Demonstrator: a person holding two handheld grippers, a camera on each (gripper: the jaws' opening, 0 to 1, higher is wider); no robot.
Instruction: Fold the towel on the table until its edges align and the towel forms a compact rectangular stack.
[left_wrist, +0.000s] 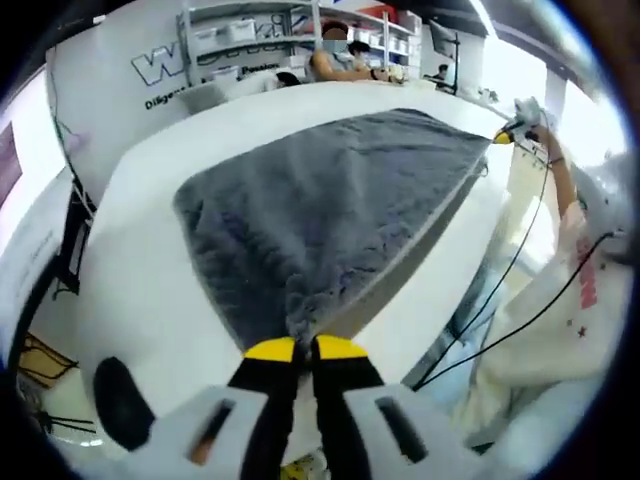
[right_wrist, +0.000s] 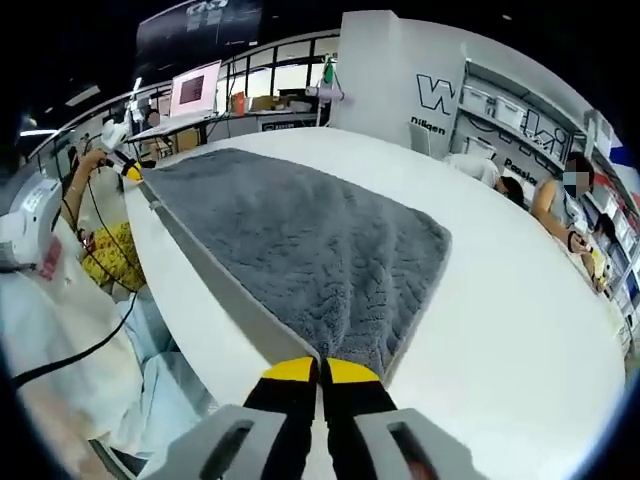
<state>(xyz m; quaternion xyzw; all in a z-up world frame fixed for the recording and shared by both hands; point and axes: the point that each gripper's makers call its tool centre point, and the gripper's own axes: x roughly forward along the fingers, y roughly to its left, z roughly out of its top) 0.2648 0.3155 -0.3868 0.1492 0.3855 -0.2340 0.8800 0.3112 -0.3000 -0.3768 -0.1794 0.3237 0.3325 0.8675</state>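
Pinching towel (left_wrist: 330, 215) corners, both tools.

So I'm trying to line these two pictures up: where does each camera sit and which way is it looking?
Left gripper view: rides on the left claw, looking along the grey towel on the white table; its jaws pinch a near corner, and the person's sleeve shows at right.
Right gripper view: rides on the right claw, looking along the towel from its other near corner; the person's clothes show at left.
Shared: towel, table, and each view catches the other claw at the far corner.
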